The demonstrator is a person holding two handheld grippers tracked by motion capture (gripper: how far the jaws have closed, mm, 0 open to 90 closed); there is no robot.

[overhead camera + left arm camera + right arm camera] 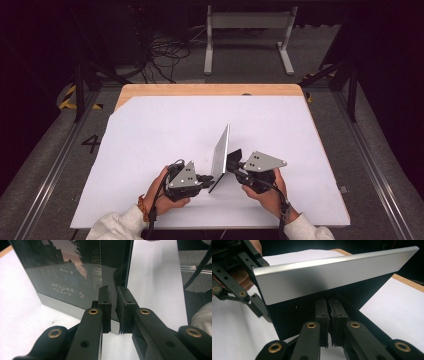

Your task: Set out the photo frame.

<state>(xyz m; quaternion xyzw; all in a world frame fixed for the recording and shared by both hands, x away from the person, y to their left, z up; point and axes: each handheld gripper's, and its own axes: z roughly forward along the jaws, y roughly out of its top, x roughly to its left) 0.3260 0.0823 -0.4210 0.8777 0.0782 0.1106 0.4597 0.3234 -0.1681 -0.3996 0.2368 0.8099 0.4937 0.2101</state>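
Note:
A thin silver tablet (221,151) stands tilted on edge in the middle of the white sheet (165,130). In the left gripper view its lit screen (67,272) shows a dim street picture. My left gripper (206,179) (113,298) is shut on the tablet's near edge, which runs between the pads. The right gripper view shows the silver back (332,275) with a black flap (292,315) below it. My right gripper (235,161) (328,305) is at the tablet's back, jaws pressed together on that flap. The left gripper (249,298) is also at the slab's left end.
The sheet covers a wooden table (210,90) whose far edge is bare. Beyond it on the floor stand a white metal frame (247,30) and a tangle of cables (165,55). Dark stand legs (80,90) flank the table.

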